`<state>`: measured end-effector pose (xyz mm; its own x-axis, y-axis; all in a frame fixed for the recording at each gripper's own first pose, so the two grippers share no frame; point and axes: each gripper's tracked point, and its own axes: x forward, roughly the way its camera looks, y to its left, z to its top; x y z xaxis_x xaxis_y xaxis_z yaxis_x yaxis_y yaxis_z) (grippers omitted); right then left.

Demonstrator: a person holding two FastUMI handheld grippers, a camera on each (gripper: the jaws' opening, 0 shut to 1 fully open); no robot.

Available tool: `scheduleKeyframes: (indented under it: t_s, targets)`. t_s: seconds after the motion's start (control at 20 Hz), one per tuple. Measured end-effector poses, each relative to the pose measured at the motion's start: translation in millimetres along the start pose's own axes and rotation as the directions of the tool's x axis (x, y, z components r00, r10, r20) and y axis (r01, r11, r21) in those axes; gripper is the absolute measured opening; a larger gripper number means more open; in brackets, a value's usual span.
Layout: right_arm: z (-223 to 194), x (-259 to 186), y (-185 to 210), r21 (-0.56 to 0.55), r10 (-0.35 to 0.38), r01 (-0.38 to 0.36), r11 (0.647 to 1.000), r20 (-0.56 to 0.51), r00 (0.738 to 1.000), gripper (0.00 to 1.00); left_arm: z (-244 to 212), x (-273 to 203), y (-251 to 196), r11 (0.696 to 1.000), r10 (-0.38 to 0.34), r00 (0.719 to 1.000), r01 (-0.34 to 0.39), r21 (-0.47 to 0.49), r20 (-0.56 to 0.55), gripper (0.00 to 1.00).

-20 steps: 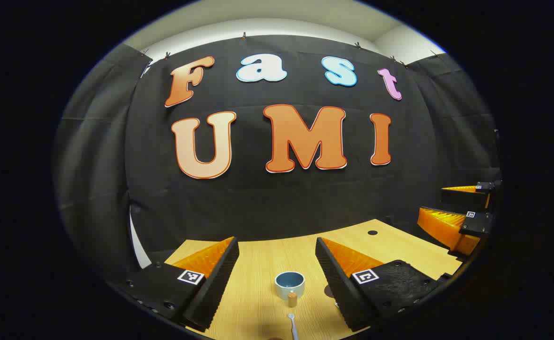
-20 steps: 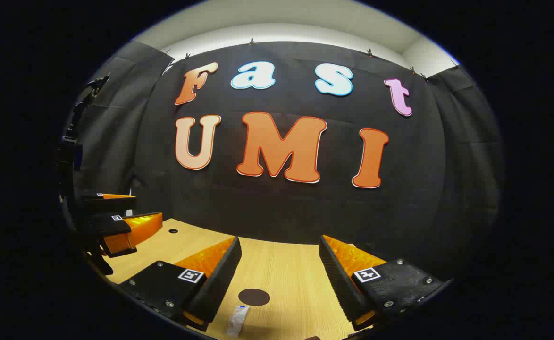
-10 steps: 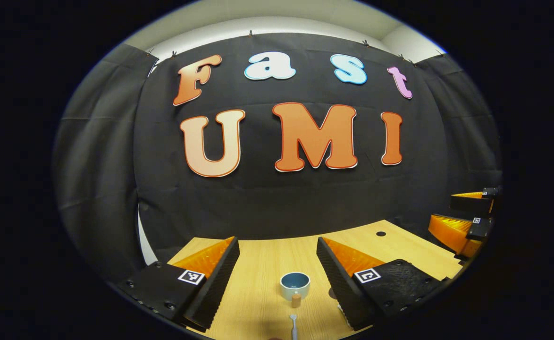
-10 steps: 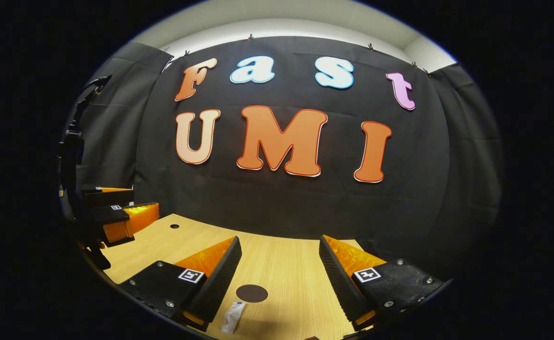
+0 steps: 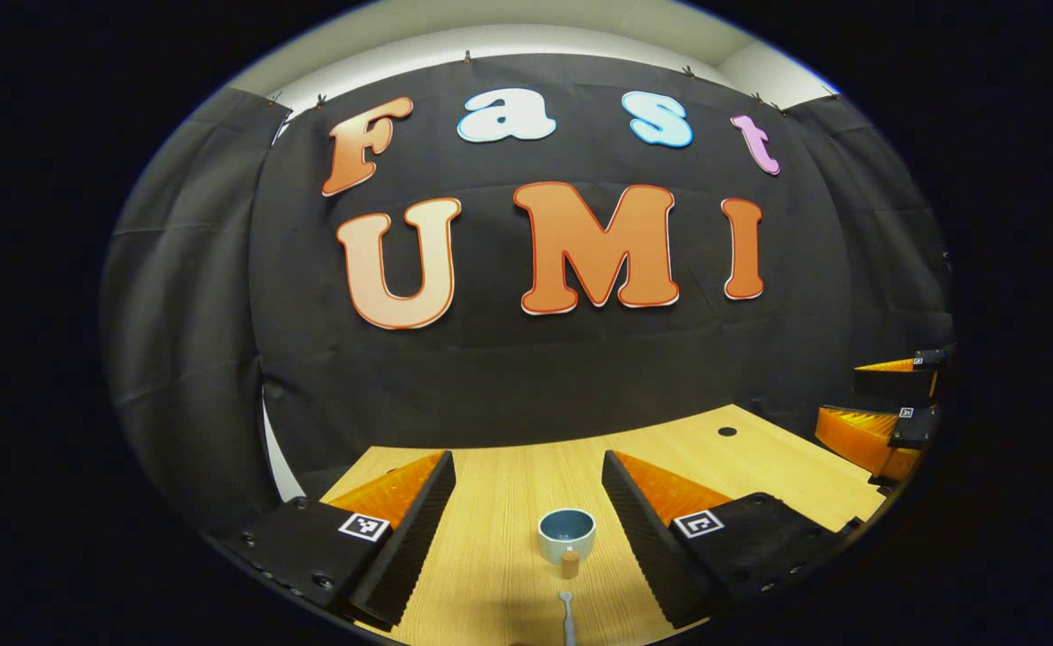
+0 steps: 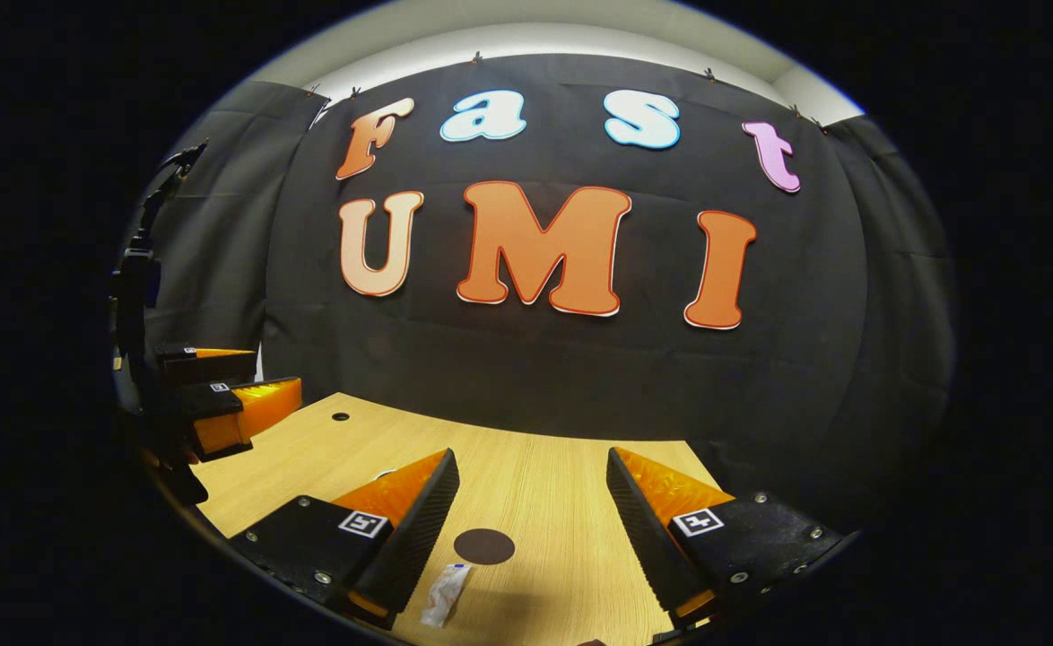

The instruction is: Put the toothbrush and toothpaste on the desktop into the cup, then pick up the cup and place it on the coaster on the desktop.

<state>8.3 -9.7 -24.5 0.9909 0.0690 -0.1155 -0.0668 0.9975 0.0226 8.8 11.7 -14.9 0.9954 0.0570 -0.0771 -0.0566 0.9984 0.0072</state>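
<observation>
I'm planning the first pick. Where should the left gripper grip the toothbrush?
Probably the handle, from above: the toothbrush lies flat on the desk, pointing at the cup, between the open left gripper fingers. Most of the handle is cut off.

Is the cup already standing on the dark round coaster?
No: in the left gripper view the cup stands on bare wood, and in the right gripper view the coaster has nothing on it.
</observation>
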Motion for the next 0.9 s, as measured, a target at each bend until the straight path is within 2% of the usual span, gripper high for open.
scheduleKeyframes:
  t_s: [0.35,0.55,0.75,0.9]
  targets:
    - [-16.3,1.9,5.6,-0.009,0.068,-0.068,0.998,-0.06,0.996,0.99,-45.9,7.6,-2.6,0.999,-0.003,0.99,-0.004,-0.053,-0.142,0.99]
    - [-35.7,8.1,5.1,-0.011,0.103,-0.105,0.994,-0.11,0.989,0.99,-79.8,11.9,-7.6,0.997,-0.014,0.97,-0.004,-0.071,-0.245,0.99]
    - [-55.5,10.6,6.9,0.001,0.139,-0.142,0.99,-0.188,0.972,1.0,-122.0,9.4,-6.2,0.995,0.012,0.914,-0.053,-0.09,-0.406,0.99]
    - [-69.0,14.6,7.7,-0.005,0.16,-0.166,0.986,-0.237,0.958,0.99,-148.2,5.8,-11.1,0.995,0.01,0.872,-0.059,-0.085,-0.49,0.99]
